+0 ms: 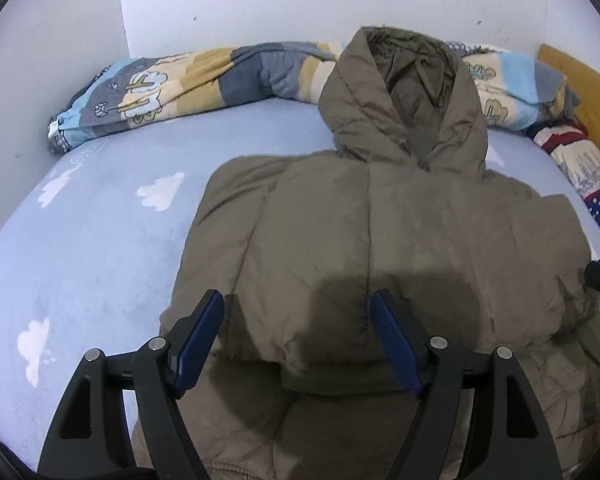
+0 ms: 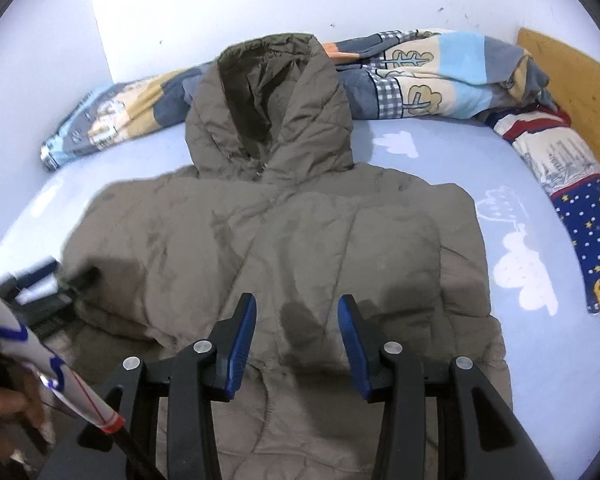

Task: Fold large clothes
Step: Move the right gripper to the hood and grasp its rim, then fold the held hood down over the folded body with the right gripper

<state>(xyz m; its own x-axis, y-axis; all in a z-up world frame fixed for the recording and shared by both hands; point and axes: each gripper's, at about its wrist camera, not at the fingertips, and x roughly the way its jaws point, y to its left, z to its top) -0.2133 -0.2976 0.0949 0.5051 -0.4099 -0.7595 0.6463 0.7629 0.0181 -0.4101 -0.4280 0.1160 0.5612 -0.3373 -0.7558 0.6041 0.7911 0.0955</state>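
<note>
Jacket: the olive puffer jacket (image 1: 364, 240) lies flat on the bed (image 1: 100, 240), hood (image 1: 408, 100) at the far end against the rolled patterned blanket (image 1: 180, 80), hem at the near edge.
Fold so far: both sides look turned in over the middle, so the body is a narrow block; I judge the sleeve folds done.
Left claw (image 1: 298, 316): released, jaws wide, nothing between them, above the near left part.
Right claw (image 2: 296, 320): released, jaws part open, empty, above the near middle.
Step in hand: between folds, both claws free.
Next move: likely 2 grips on the near hem, carried toward the hood; puffy fill may spring back.
</note>
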